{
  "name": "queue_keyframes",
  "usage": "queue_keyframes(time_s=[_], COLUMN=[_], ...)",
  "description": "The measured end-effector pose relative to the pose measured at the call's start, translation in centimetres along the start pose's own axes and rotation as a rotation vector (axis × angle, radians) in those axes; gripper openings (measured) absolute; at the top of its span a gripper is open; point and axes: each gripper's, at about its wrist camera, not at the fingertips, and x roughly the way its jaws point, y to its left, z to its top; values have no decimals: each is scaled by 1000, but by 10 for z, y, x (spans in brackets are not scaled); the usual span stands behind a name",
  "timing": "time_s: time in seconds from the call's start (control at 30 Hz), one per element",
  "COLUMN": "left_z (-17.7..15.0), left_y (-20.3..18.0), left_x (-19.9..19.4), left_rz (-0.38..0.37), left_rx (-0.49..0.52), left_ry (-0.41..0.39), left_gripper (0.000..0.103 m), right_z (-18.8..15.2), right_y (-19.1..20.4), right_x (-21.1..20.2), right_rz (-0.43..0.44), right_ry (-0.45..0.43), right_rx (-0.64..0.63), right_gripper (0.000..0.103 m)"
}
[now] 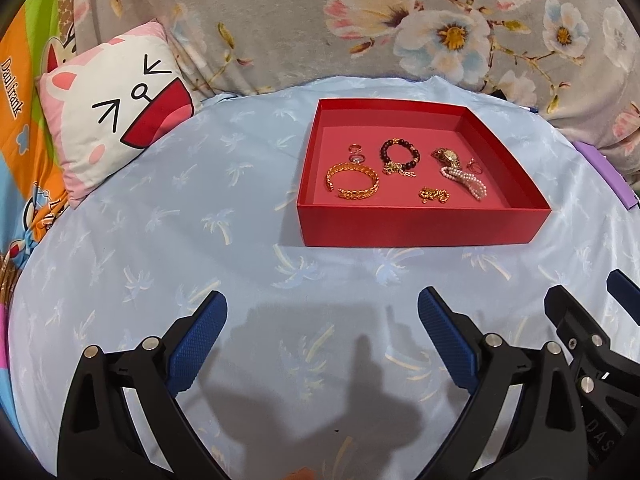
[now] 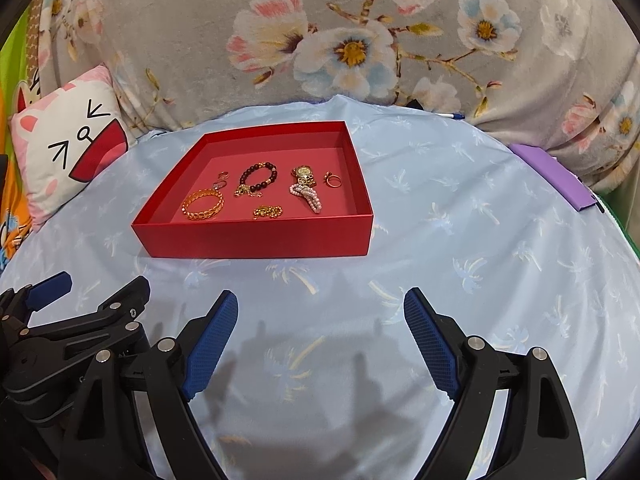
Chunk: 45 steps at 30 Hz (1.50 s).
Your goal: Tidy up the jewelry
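Surface: pale blue cloth (image 1: 168, 208) printed with faint palm trees, filling the lower and middle frame. Items lying directly on it: one shallow red box (image 1: 424, 226), open-topped, right of centre in the left wrist view; one cartoon-face cushion (image 1: 116, 120), upper left edge; one purple flat item (image 2: 554, 174), far right edge.

Right tongs (image 2: 320, 312) stand wide apart, holding nothing, above the light blue palm-print sheet (image 2: 460, 240). Farther left, the red tray (image 2: 256, 236) holds a gold bangle (image 2: 203, 205), dark bead bracelet (image 2: 259, 178), gold watch (image 2: 304, 174), pearl strand (image 2: 307, 196), gold chain (image 2: 268, 212) and ring (image 2: 333, 179). Left tongs (image 2: 96, 284) sit near left.
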Motion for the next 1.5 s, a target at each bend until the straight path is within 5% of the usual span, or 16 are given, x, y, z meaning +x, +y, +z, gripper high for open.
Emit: queue_keyframes(time_s=[1.5], left_z=[-10], left_y=[-2], left_x=[3], left_rz=[10], left_rx=[1], left_ry=[24], left_gripper=[94], right_z=[-15], right_y=[-1], right_x=[0], right_rz=[13], right_ry=[26], right_rx=[18], right_gripper=[83])
